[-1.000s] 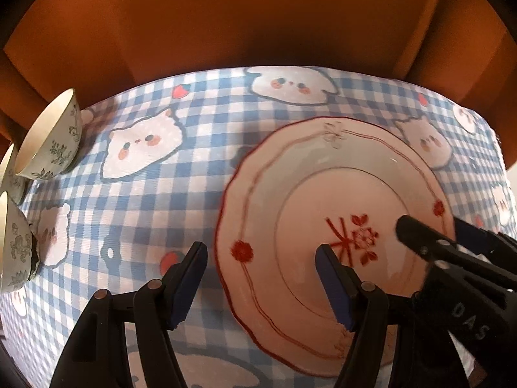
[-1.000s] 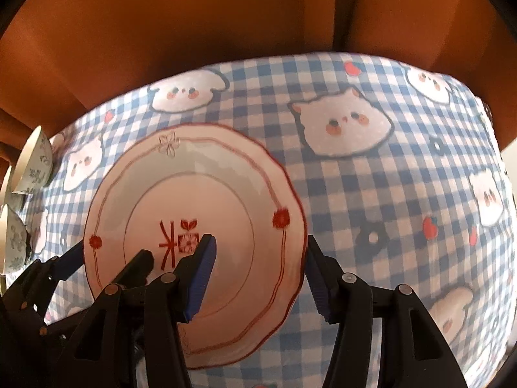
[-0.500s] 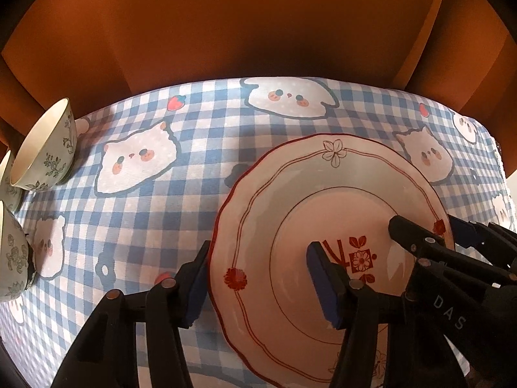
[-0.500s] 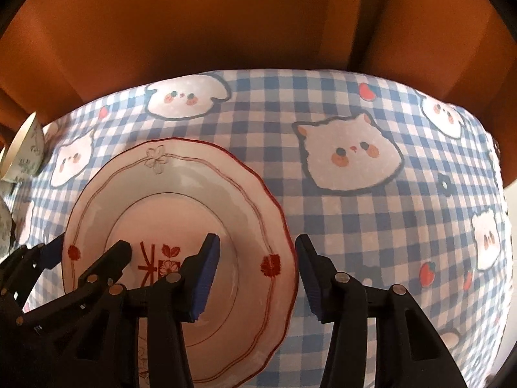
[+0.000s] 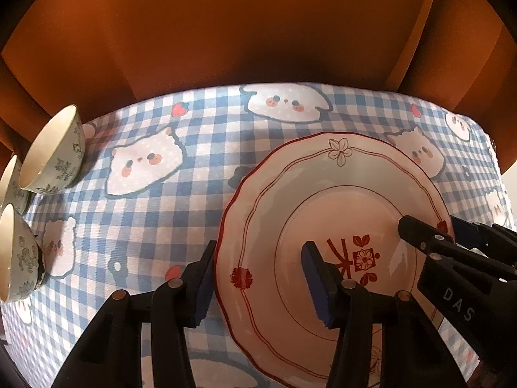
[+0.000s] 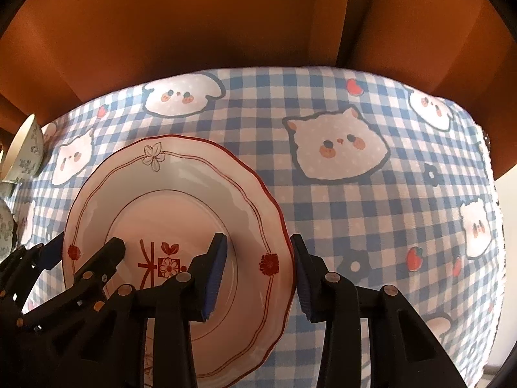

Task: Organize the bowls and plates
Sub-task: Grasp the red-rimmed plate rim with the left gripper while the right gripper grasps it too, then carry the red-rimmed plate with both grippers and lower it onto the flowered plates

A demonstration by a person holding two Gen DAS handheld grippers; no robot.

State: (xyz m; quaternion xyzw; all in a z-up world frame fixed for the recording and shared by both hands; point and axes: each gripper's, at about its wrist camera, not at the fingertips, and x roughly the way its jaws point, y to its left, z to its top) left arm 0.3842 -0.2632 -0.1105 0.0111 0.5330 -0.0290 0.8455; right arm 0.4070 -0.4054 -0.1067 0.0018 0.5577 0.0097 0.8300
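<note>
- The plate (image 5: 326,223) lies flat on the cloth (image 5: 155,213), directly below and between both grippers.
- The left gripper (image 5: 258,278) straddles the plate's left rim: the outer finger (image 5: 202,283) stands just off the rim edge, and the inner finger (image 5: 318,286) is over the plate's well.
- The left jaws are closing with the rim between them. Neither pad visibly presses the plate, so no grip is made yet.
- The right gripper (image 6: 258,274) straddles the opposite rim in mirror fashion: one finger over the well, the other just outside the edge, above the cloth.
- The right jaws are also closing on the rim. A gap shows at the inner pad; contact at the outer pad cannot be told.
- Each gripper shows in the other's view, across the plate.
- Three bowls (image 5: 53,152) stand well to the left of the left gripper, near the cloth's edge. They appear close together, not nested.
- Progress, as a judgement: early. The plate is not lifted and the bowls appear unsorted.
- Step in hand: a two-sided grasp of the plate rim.
- Remaining: finish the grip, lift the plate level, set it at its place, then deal with the bowls. No destination is visible in either view.
- Risk: a glazed rim may slip if one side clamps before the other.
</note>
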